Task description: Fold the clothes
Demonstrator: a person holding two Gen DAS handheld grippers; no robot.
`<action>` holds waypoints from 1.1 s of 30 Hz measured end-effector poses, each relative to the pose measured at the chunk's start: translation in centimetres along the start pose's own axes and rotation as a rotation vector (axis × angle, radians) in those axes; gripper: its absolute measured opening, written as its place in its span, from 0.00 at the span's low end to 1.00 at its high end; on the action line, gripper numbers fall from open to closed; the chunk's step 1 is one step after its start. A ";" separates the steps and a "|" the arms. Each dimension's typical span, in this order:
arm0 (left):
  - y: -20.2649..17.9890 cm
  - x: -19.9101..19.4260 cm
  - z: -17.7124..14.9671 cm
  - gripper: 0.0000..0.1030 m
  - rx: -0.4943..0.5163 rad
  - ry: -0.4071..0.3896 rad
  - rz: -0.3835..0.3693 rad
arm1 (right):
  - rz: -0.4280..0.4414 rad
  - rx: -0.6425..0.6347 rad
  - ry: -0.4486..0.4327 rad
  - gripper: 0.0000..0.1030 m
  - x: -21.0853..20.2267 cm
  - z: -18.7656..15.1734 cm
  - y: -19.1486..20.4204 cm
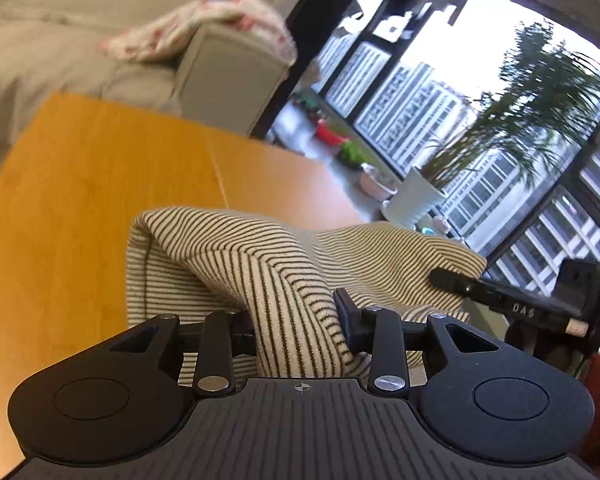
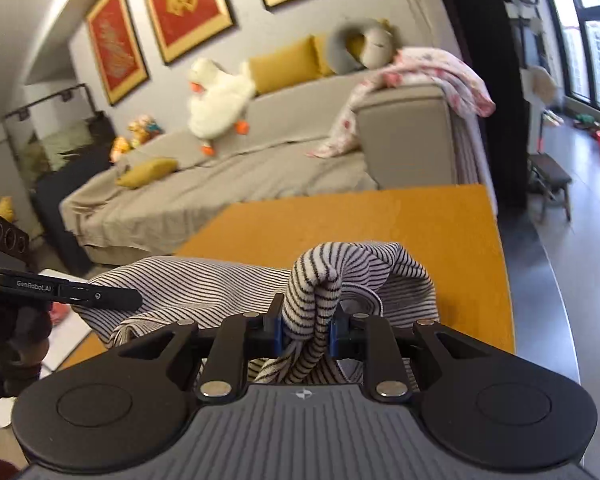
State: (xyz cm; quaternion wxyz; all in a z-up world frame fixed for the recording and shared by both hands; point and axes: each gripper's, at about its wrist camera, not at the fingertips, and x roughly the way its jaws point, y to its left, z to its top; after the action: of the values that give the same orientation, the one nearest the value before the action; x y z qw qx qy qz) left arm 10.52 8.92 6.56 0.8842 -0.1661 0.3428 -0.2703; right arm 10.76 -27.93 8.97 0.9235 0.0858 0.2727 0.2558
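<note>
The striped garment (image 1: 284, 264) sat bunched at the near edge of the orange table (image 1: 100, 200), its long axis running crosswise between the two grippers, stripes going every which way in the folds. The left gripper (image 1: 296, 320) had a fat fold between its jaws, and they looked clamped on it. The right gripper (image 2: 308, 320) was pinched tight on a puckered bit of the same cloth, which stood up above its pads. A beige sofa (image 2: 220, 184) was behind the table.
</note>
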 end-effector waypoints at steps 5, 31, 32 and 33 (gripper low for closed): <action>1.8 0.2 -4.0 0.37 -0.047 0.066 0.038 | -0.039 0.055 0.098 0.19 1.5 -3.3 -1.4; -1.4 -1.7 -6.0 0.92 -0.029 0.039 -0.028 | 0.121 0.221 -0.066 1.00 -0.2 -1.3 -2.1; -1.3 -1.2 -6.1 0.92 -0.042 0.044 -0.025 | 0.141 0.244 -0.046 1.00 0.7 -1.7 -2.3; -1.2 -1.3 -6.0 0.92 -0.046 0.039 -0.021 | 0.148 0.265 -0.019 1.00 1.7 -2.1 -2.4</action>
State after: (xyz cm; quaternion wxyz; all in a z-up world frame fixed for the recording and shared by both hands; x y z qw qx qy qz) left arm 5.13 8.13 3.57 0.8704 -0.1846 0.3643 -0.2750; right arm 11.85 -29.05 5.69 0.8852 0.2290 0.2884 0.2843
